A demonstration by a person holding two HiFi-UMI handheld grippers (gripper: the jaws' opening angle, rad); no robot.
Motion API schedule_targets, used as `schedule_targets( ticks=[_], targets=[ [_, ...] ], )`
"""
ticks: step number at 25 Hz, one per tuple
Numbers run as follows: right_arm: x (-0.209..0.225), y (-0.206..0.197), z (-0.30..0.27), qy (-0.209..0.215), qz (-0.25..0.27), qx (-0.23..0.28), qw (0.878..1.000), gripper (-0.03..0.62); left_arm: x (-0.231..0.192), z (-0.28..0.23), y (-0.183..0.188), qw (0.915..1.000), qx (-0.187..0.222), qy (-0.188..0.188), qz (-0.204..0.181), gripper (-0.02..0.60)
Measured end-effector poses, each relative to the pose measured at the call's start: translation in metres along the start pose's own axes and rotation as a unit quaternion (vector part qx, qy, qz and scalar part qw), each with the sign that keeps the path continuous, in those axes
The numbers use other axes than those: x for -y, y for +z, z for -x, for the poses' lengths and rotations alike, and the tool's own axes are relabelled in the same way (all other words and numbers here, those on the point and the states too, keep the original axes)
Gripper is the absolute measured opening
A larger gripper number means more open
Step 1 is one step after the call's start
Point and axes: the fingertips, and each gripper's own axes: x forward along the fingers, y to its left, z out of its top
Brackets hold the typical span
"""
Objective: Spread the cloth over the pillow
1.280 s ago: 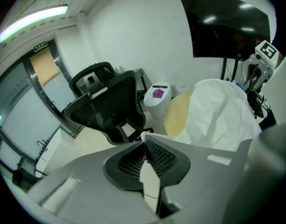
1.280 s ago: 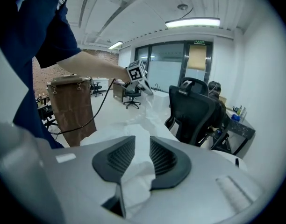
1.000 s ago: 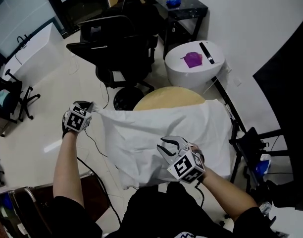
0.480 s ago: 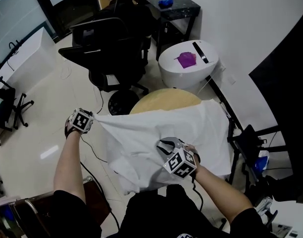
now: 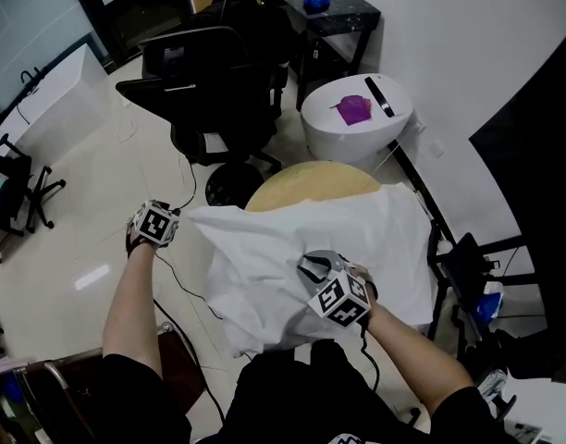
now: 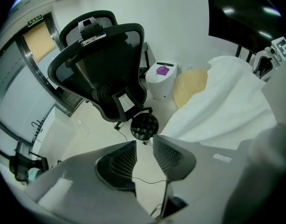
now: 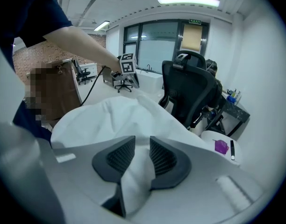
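A white cloth (image 5: pixel 292 239) lies draped over a tan pillow (image 5: pixel 311 178), whose far edge shows beyond the cloth. My left gripper (image 5: pixel 172 216) hangs off the cloth's left corner, apart from it. In the left gripper view its jaws (image 6: pixel 144 143) have just been opening and stand a little apart with only floor between them; the cloth (image 6: pixel 227 111) and pillow (image 6: pixel 192 85) lie to the right. My right gripper (image 5: pixel 315 265) is at the cloth's near middle. In the right gripper view it (image 7: pixel 142 146) is shut on a fold of cloth (image 7: pixel 115 115).
A black office chair (image 5: pixel 209 81) stands beyond the pillow, with a person seated at a black desk (image 5: pixel 320 12) behind it. A white round table (image 5: pixel 357 114) holds a purple thing and a dark bar. A dark metal frame (image 5: pixel 449 266) stands at the right.
The left gripper has let go of the cloth's left corner, and that corner has dropped back toward the pillow. Both hands have come down. The right gripper keeps its hold.
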Motion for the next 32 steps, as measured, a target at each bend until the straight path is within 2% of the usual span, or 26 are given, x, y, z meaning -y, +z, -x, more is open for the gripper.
schedule_targets(
  ticks=[5, 9, 12, 16, 19, 21, 23, 24, 26, 28, 30, 32],
  targets=[
    [-0.005, 0.015, 0.010, 0.002, 0.007, 0.022, 1.000, 0.110, 0.024, 0.026, 0.002, 0.9988, 0.033, -0.034, 0.009, 0.112],
    [-0.009, 0.025, 0.018, 0.004, 0.013, 0.036, 0.999, 0.110, 0.071, 0.057, 0.008, 0.9929, 0.074, -0.093, 0.001, 0.132],
    [-0.012, 0.033, 0.022, 0.003, 0.014, 0.044, 0.999, 0.110, 0.117, 0.083, 0.011, 0.9844, 0.102, -0.139, -0.036, 0.149],
    [-0.015, 0.046, 0.029, -0.004, 0.013, 0.059, 0.998, 0.110, 0.170, 0.107, 0.002, 0.9746, 0.122, -0.173, -0.074, 0.150],
    [-0.018, 0.053, 0.034, -0.010, 0.010, 0.074, 0.997, 0.110, 0.204, 0.110, -0.015, 0.9693, 0.101, -0.172, -0.143, 0.197],
    [-0.020, 0.055, 0.038, -0.010, 0.007, 0.081, 0.997, 0.110, 0.223, 0.107, -0.020, 0.9617, 0.092, -0.165, -0.199, 0.234],
    [-0.023, 0.056, 0.043, -0.005, 0.007, 0.085, 0.996, 0.110, 0.239, 0.105, -0.016, 0.9552, 0.096, -0.160, -0.230, 0.242],
    [-0.025, 0.056, 0.044, -0.002, 0.010, 0.086, 0.996, 0.110, 0.244, 0.103, -0.013, 0.9535, 0.095, -0.156, -0.240, 0.240],
    [-0.027, 0.053, 0.046, 0.006, 0.015, 0.084, 0.996, 0.110, 0.253, 0.098, -0.010, 0.9504, 0.083, -0.151, -0.259, 0.176],
    [-0.026, 0.048, 0.047, 0.012, 0.020, 0.081, 0.996, 0.110, 0.262, 0.088, -0.012, 0.9470, 0.064, -0.150, -0.276, 0.137],
    [-0.021, 0.042, 0.047, 0.013, 0.016, 0.078, 0.997, 0.110, 0.268, 0.079, -0.014, 0.9450, 0.048, -0.156, -0.284, 0.124],
    [-0.016, 0.034, 0.048, 0.012, 0.005, 0.076, 0.997, 0.110, 0.273, 0.073, -0.015, 0.9430, 0.038, -0.165, -0.286, 0.078]
  ],
)
